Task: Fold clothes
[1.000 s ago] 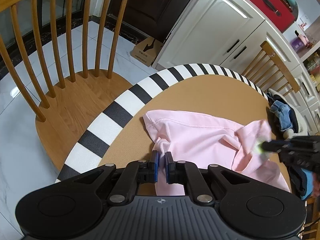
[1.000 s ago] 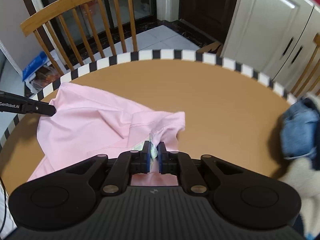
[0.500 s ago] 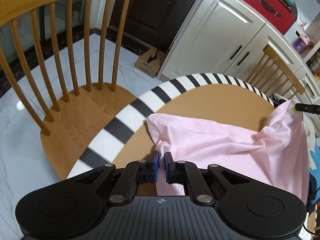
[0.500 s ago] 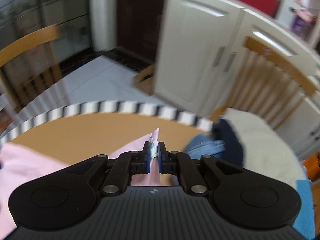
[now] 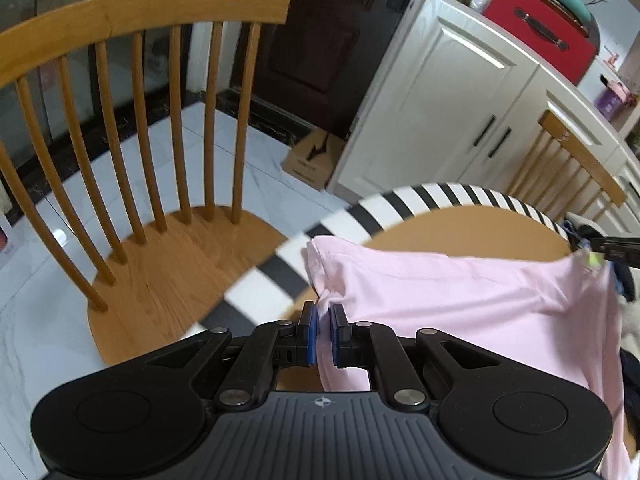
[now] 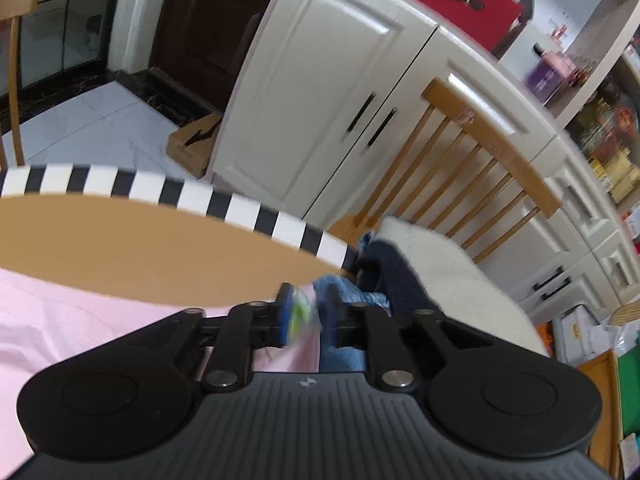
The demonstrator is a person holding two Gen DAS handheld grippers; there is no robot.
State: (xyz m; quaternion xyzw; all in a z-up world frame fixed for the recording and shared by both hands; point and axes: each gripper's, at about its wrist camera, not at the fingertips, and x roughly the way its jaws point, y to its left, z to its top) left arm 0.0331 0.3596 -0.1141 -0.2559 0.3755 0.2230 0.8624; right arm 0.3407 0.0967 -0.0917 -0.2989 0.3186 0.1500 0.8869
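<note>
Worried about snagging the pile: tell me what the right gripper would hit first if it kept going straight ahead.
Probably the blue denim garment just beyond the right gripper; its opening jaws still straddle the pink garment's corner. Depth is unclear.

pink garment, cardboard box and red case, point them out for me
pink garment [image 5: 460, 296], left wrist view, flat middle of cloth
cardboard box [image 5: 310, 158], left wrist view, side face
red case [image 5: 540, 30], left wrist view, front by handle

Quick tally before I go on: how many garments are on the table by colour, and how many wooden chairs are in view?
Pink cotton garment: 1
Blue denim garment: 1
Dark navy garment: 1
Cream fleecy garment: 1
Wooden spindle-back chairs: 2
Total: 6
</note>
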